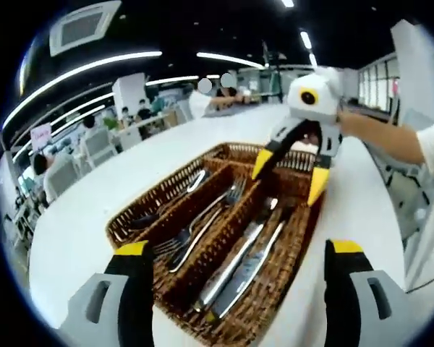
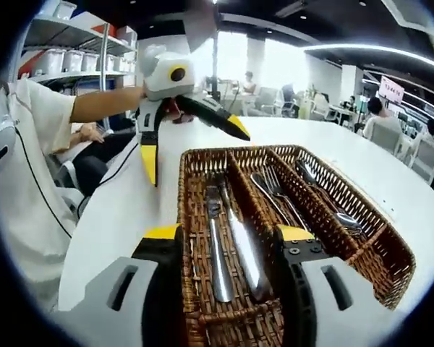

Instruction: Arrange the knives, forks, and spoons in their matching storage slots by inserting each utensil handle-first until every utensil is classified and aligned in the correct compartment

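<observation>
Basket (image 1: 175, 189) at frame centre in the left gripper view, three slots on a white table (image 1: 72, 231). We see knives (image 1: 242, 264) in the slot nearest lower right, forks (image 1: 199, 228) in the middle, spoons (image 1: 170, 199) toward upper left. Left gripper (image 1: 235, 249), jaws apart and empty, frames the near rim. Right gripper (image 1: 289, 172), jaws apart and empty, hangs over the far rim at upper right. Bare tabletop borders the basket at left and right.

Bare table (image 1: 79, 231) around basket (image 1: 130, 217)
</observation>
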